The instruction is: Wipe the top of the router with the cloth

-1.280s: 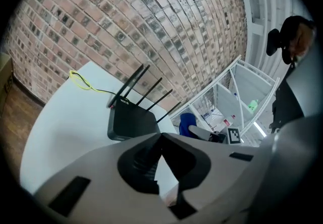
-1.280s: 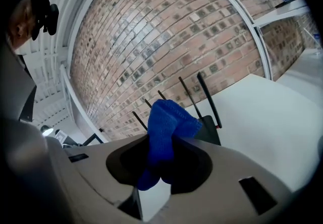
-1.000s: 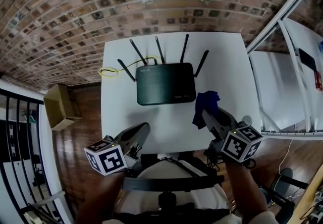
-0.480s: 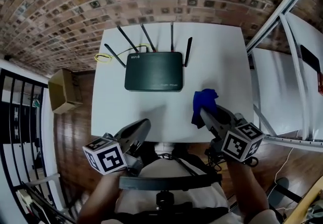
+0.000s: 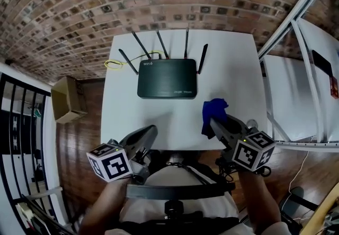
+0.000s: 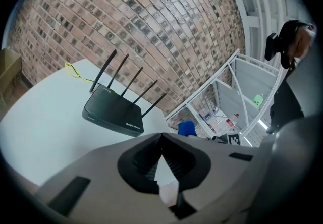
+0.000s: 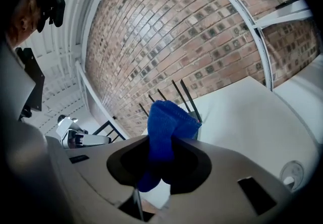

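Since half a second ago the router (image 5: 167, 78) has drifted slightly right in my head view. It lies far-centre on the tabletop (image 5: 233, 70), long axis left-right, antennas (image 5: 162, 44) toward the brick wall (image 5: 79, 6). My right gripper's (image 5: 211, 120) fingers clench the blue cloth (image 5: 213, 108), right of the router. My left gripper's (image 5: 152, 130) fingers are pressed together, empty.

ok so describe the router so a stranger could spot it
Find the white table beside the brick wall. Near its far edge lies the router, a flat black box. Nothing else on the table has thin black antennas sticking up along its back edge.
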Motion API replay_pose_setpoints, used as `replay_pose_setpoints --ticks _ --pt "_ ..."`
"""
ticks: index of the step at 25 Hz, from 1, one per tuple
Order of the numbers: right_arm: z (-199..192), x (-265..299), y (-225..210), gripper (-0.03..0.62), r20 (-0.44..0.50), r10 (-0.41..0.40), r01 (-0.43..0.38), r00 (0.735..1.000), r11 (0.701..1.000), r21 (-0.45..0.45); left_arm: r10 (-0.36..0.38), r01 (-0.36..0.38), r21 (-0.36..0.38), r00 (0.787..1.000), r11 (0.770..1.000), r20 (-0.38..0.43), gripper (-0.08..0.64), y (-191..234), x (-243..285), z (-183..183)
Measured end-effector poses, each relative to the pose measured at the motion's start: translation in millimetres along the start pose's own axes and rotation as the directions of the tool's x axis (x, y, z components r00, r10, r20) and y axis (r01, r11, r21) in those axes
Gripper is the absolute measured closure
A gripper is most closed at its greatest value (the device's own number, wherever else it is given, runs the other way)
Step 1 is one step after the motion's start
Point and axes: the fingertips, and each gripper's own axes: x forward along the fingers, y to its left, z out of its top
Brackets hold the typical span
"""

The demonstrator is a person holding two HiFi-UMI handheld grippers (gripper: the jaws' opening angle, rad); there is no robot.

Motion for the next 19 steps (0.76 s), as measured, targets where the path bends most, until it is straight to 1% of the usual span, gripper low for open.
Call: replay_pose_setpoints --ticks 2,4,8,9,12,16,19 --pt "-5.8 4.9 9.1 0.48 0.004 -0.016 0.016 1.0 1.0 -0.004 -0.013 0.013 0.015 1.0 1.0 -0.005 0.532 7.5 -9.7 3.5" --pt "-5.8 6.8 14.3 0.48 0.003 -0.023 0.023 1.0 1.0 -0.001 -0.004 0.004 0.03 1.0 1.0 -0.011 0.532 10.9 -14.9 8.9" --pt "-8.9 9.5 25.1 0.48 0.003 -0.044 0.044 0.999 0.999 0.004 -0.029 0.03 0.008 0.999 1.0 -0.031 0.532 15.7 -22.9 9.5" --pt "-9.7 9.8 27.2 0.48 0.003 -0.048 0.048 0.999 0.999 0.006 -0.028 0.028 0.008 0.999 1.0 -0.038 0.532 16.3 -24.7 10.2" --pt "-9.9 9.9 32.2 0.48 -0.002 -0.059 0.059 0.998 0.998 0.009 0.008 -0.007 0.023 0.998 1.0 -0.066 0.532 19.7 -30.4 14.0" --pt "-15.6 15.5 45.1 0.48 -0.01 -0.065 0.065 0.998 0.998 0.01 -0.031 0.031 0.0 0.997 1.0 -0.065 0.532 24.8 -40.3 14.1" --pt "-21.1 19.5 54.9 0.48 -0.019 -0.064 0.065 0.998 0.998 0.014 -0.037 0.037 -0.004 0.997 0.999 -0.07 0.532 30.0 -49.2 13.7"
